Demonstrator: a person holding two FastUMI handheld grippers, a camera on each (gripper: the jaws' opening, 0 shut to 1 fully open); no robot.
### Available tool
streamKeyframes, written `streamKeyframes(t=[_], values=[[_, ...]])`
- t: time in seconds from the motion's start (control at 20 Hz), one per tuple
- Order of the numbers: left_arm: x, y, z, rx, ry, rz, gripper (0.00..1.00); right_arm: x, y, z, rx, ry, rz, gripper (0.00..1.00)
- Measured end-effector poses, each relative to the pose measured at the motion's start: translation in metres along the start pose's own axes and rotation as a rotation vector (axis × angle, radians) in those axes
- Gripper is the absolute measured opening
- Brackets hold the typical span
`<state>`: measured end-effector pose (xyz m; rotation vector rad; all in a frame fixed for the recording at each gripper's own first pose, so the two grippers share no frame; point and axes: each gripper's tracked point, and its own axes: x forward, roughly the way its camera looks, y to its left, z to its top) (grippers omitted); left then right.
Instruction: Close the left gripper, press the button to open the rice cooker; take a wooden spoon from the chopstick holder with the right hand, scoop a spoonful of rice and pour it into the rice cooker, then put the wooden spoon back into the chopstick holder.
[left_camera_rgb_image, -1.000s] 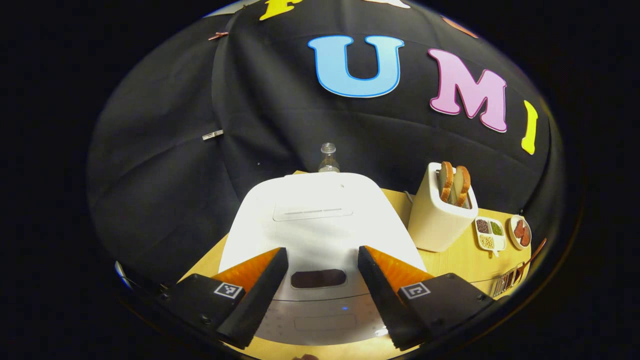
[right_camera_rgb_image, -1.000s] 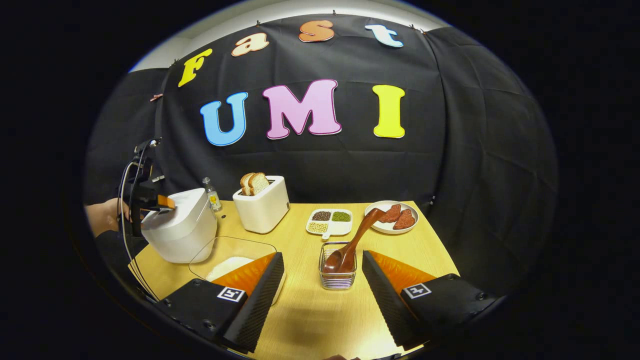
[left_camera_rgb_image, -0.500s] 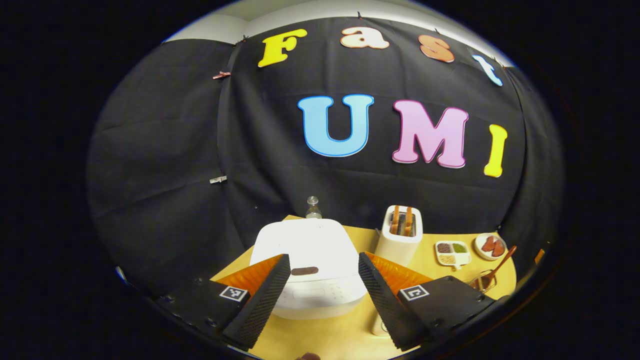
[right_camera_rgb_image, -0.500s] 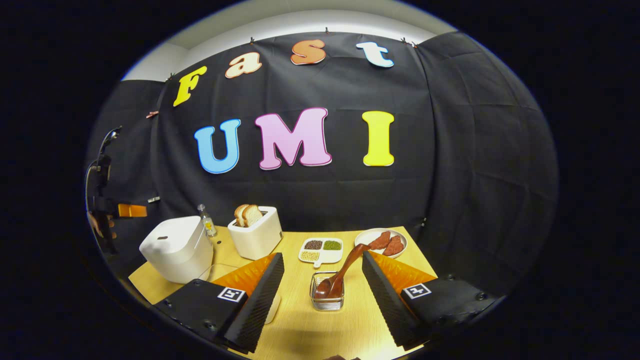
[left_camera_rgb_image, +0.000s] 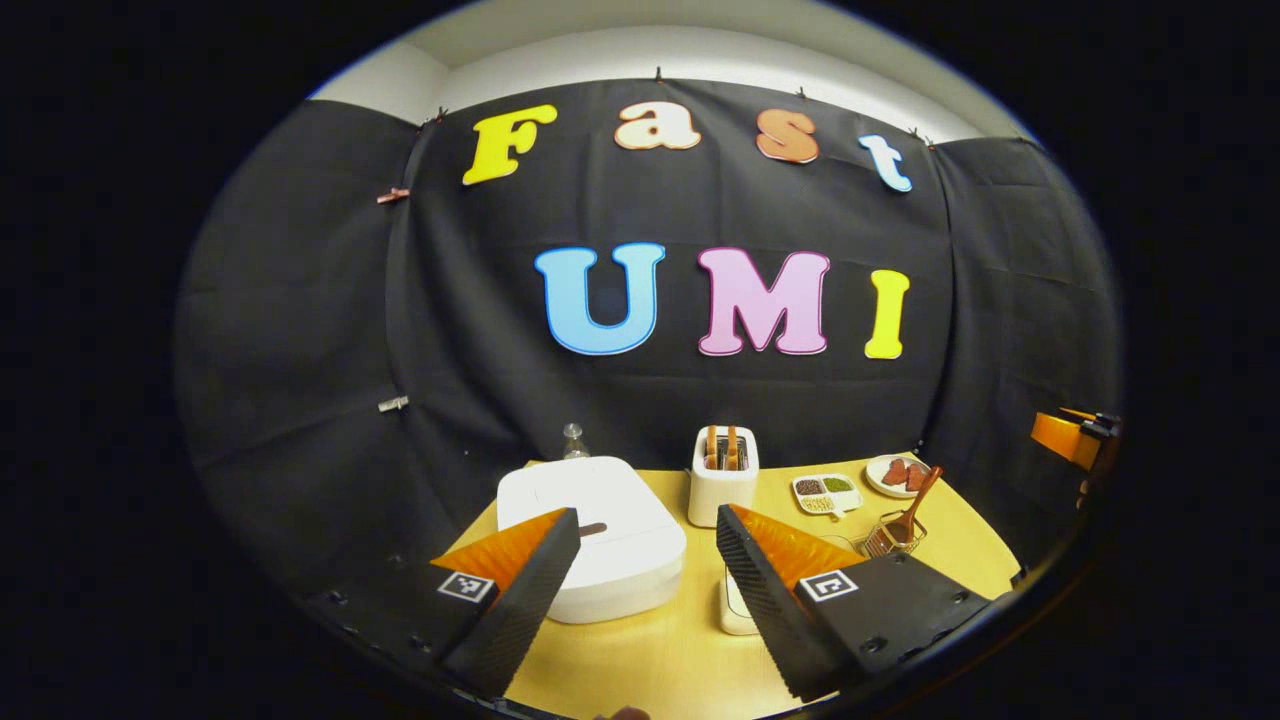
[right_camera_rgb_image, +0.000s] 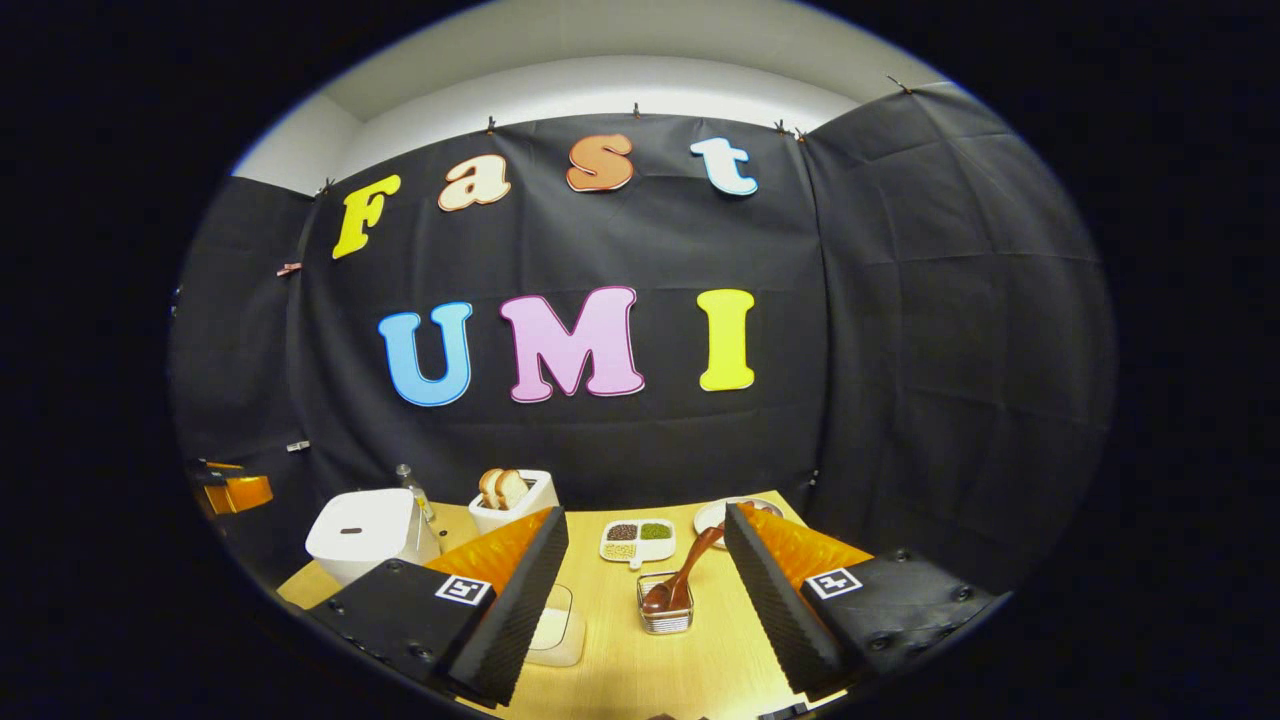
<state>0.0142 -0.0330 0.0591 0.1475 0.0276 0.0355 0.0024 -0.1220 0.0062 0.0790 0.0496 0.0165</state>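
The white rice cooker (left_camera_rgb_image: 590, 540) stands with its lid down at the table's left, beyond my left gripper (left_camera_rgb_image: 647, 515), which is open, holds nothing and hangs well back from it. The cooker (right_camera_rgb_image: 365, 525) also shows at the left in the right gripper view. A wooden spoon (right_camera_rgb_image: 690, 575) leans in the wire chopstick holder (right_camera_rgb_image: 667, 605), just ahead of my open, empty right gripper (right_camera_rgb_image: 647, 512). The spoon (left_camera_rgb_image: 915, 500) and holder (left_camera_rgb_image: 895, 535) sit far right in the left gripper view. A clear box of rice (right_camera_rgb_image: 550, 630) lies partly behind a finger.
On the wooden table (right_camera_rgb_image: 620, 670) stand a white toaster with bread (right_camera_rgb_image: 510, 495), a divided dish of grains (right_camera_rgb_image: 638, 540), a plate of meat (left_camera_rgb_image: 900, 473) and a small bottle (right_camera_rgb_image: 405, 480). The other gripper shows at the right edge (left_camera_rgb_image: 1070, 440).
Both grippers have drawn back and up from the table, so everything looks smaller. The left one has left the rice cooker's lid. Both stay open.
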Motion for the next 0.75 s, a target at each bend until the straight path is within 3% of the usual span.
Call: streamKeyframes(t=[0.2, 0.35, 0.75], values=[[-0.032, -0.014, -0.022, -0.045, 0.001, -0.05, 0.95, -0.05, -0.01, -0.022, -0.003, 0.02, -0.071, 0.98], [-0.045, -0.021, -0.037, -0.021, 0.001, -0.085, 0.95, -0.076, -0.017, -0.038, 0.029, 0.054, -0.105, 0.98], [-0.058, -0.02, -0.043, -0.015, -0.012, -0.13, 0.95, -0.093, -0.003, -0.02, 0.067, 0.017, -0.106, 0.98]])
